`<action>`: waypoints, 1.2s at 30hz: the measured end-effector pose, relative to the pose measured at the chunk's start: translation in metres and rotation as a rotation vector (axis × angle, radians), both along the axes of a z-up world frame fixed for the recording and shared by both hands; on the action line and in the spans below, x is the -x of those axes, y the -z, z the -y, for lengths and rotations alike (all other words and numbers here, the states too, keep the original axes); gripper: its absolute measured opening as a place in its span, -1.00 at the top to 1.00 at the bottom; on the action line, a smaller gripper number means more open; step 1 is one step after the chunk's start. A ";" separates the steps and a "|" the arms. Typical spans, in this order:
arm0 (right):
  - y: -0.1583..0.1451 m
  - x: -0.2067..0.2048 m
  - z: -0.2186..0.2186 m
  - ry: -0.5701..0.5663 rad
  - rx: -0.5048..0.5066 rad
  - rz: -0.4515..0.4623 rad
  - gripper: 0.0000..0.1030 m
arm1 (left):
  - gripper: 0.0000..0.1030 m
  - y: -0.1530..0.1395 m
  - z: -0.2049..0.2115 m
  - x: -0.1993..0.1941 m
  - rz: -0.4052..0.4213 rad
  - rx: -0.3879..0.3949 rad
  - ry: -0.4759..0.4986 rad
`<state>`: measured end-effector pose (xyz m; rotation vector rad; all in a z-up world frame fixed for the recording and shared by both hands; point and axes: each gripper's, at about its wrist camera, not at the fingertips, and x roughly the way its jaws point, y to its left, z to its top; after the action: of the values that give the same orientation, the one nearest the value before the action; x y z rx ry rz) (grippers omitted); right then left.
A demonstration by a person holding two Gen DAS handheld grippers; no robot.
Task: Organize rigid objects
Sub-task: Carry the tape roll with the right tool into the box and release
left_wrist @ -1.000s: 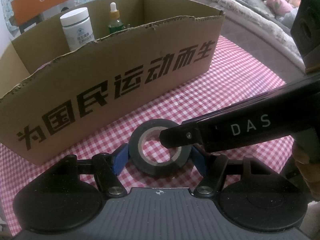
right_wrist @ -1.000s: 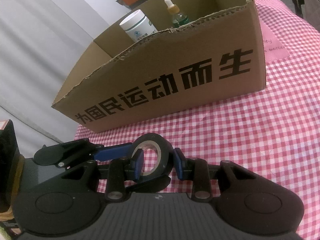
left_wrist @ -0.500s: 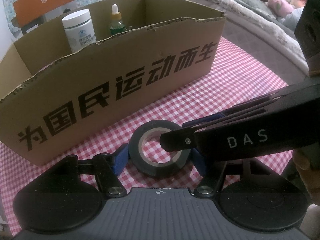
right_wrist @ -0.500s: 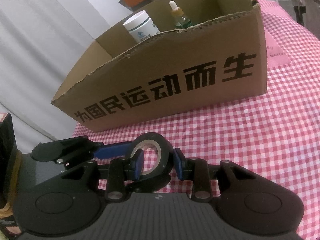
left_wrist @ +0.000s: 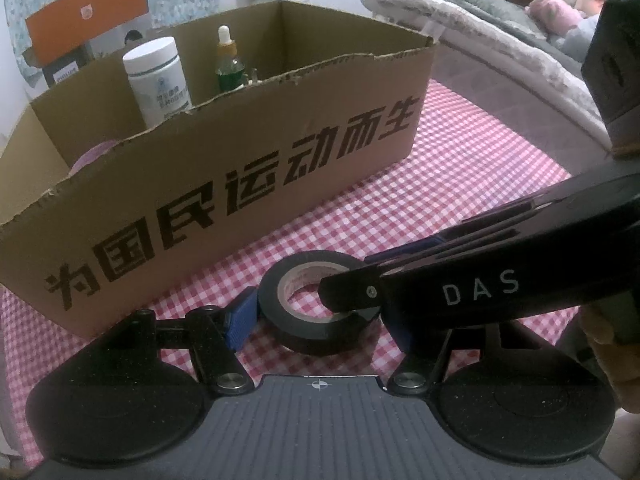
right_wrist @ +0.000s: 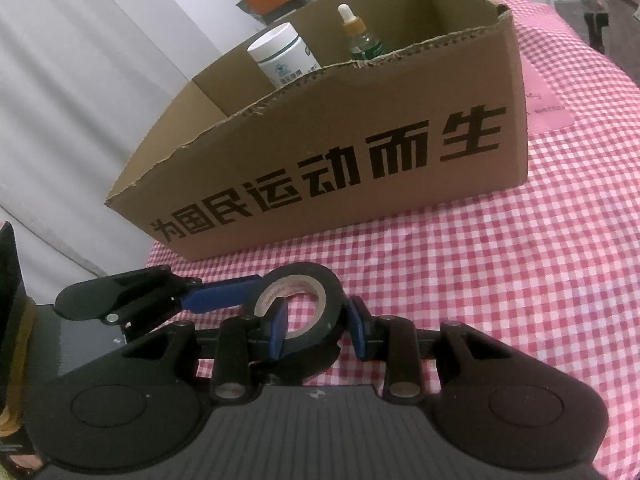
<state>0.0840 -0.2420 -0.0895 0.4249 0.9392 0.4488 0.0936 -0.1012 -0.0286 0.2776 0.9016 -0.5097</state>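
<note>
A black tape roll [left_wrist: 308,312] is lifted and tilted above the red checked tablecloth [left_wrist: 460,184], in front of the open cardboard box [left_wrist: 248,168]. My right gripper [right_wrist: 318,328] is shut on the tape roll [right_wrist: 316,292], one blue pad inside its hole and one outside its wall. My left gripper [left_wrist: 320,320] is open around the roll; its left blue pad [left_wrist: 240,316] stands just clear of it, and its right pad is hidden behind the right gripper's arm [left_wrist: 480,284]. The left gripper's blue finger [right_wrist: 220,298] shows beside the roll in the right wrist view.
The box [right_wrist: 360,152] holds a white jar [left_wrist: 158,80], a green dropper bottle [left_wrist: 229,66] and something purple [left_wrist: 90,156] at its left end. A grey sofa [left_wrist: 500,28] lies right of the table. A pink card [right_wrist: 548,108] lies right of the box.
The tape roll has risen off the cloth and tilted in my right gripper. My left pad now stands slightly off the roll. Both views have lifted a little.
</note>
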 end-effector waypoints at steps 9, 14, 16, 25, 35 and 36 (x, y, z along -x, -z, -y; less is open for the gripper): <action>-0.017 0.010 0.005 0.008 -0.003 0.046 0.31 | -0.29 -0.027 -0.003 0.013 0.084 0.027 -0.002; -0.059 0.018 0.004 0.007 0.034 0.175 0.31 | -0.29 -0.066 -0.003 0.016 0.216 0.055 0.004; -0.079 0.017 0.005 0.006 0.052 0.238 0.31 | -0.29 -0.082 -0.001 0.011 0.268 0.062 0.011; -0.132 -0.036 0.021 -0.008 0.120 0.329 0.31 | -0.29 -0.103 0.024 -0.049 0.248 0.110 0.023; -0.103 -0.103 0.042 -0.024 0.207 0.169 0.31 | -0.29 -0.066 0.037 -0.098 -0.014 0.194 0.007; -0.100 -0.104 0.042 -0.028 0.220 0.166 0.31 | -0.29 -0.065 0.038 -0.100 -0.025 0.198 0.006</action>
<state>0.1885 -0.2842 0.0109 0.1720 0.8237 0.3947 0.1932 -0.1388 0.0367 0.0940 0.8680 -0.6047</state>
